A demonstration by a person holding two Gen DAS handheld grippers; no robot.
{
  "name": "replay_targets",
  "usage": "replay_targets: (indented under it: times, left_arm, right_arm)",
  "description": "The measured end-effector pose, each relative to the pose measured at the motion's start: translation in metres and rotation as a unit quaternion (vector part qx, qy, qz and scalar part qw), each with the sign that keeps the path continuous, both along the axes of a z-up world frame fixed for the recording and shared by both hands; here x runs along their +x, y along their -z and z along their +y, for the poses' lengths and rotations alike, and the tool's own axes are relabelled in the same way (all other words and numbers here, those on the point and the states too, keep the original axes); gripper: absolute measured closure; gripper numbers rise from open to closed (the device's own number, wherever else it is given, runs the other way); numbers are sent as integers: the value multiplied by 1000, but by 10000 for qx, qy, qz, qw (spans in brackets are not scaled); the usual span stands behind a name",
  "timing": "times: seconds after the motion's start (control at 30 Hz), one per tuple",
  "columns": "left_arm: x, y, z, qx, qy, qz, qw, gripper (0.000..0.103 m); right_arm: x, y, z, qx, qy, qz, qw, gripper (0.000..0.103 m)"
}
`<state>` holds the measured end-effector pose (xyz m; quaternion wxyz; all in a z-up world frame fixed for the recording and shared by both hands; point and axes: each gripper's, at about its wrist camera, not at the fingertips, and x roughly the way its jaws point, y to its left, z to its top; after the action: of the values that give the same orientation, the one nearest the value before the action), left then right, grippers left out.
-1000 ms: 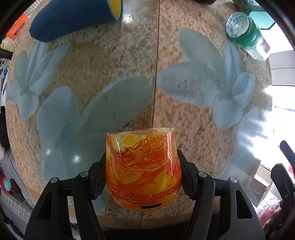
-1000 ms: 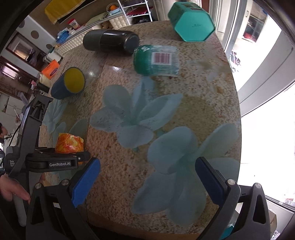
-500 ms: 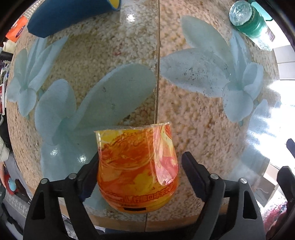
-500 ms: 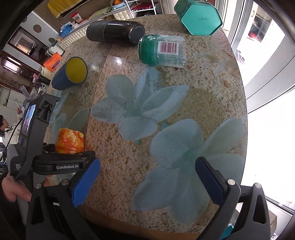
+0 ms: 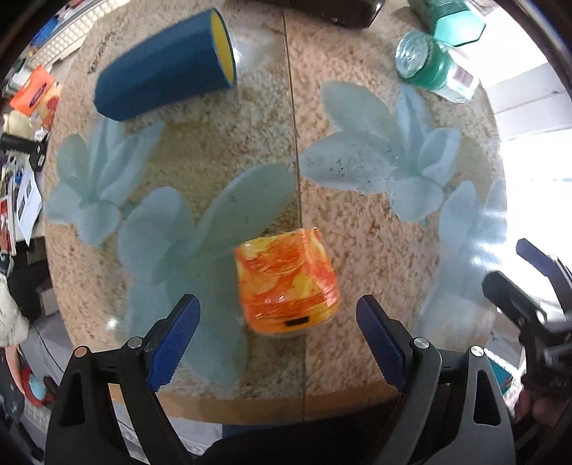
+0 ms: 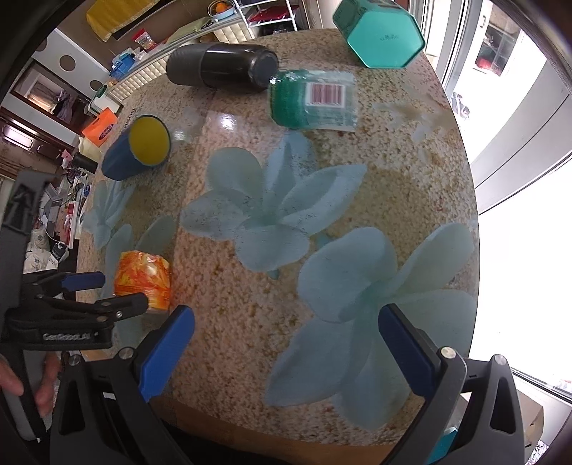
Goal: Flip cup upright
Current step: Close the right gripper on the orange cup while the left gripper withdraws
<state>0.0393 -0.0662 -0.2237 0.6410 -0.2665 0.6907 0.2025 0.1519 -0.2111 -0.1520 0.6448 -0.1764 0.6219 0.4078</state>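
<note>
An orange and yellow swirled cup point(image 5: 286, 282) stands on the flowered table near its front edge, apart from both fingers. My left gripper point(image 5: 279, 322) is open, its blue pads wide on either side of the cup and drawn back from it. The cup also shows in the right wrist view point(image 6: 143, 282), at the left, with the left gripper point(image 6: 103, 293) beside it. My right gripper point(image 6: 286, 347) is open and empty over the table's front right part.
A blue cup with yellow inside point(image 5: 164, 68) lies on its side at the back left. A green bottle point(image 6: 314, 98), a black flask point(image 6: 221, 66) and a teal hexagonal box point(image 6: 379, 32) lie at the back. The table edge point(image 5: 286, 407) is close below the grippers.
My left gripper has opened and let go of the orange cup, then pulled back. The cup now stands free on the table. The right gripper has stayed open.
</note>
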Motion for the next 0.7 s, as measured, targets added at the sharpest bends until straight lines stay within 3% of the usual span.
replay_targets:
  times: [0.13, 0.37, 0.57, 0.7]
  left_arm:
    - [-21, -5, 9, 20, 338, -88, 9994, 12]
    - [-61, 4, 39, -75, 503, -388, 9980, 12]
    - [-81, -31, 80, -45, 528, -649, 9965, 12]
    - [-101, -38, 102, -80, 512, -765, 9957, 11]
  right_arm:
    - [-11, -15, 11, 9, 97, -175, 9998, 0]
    - [-40, -26, 37, -96, 290, -364, 9989, 0]
    - [-67, -21, 68, -352, 247, -472, 9980, 0]
    - [-82, -13, 86, -512, 186, -405, 9977, 0]
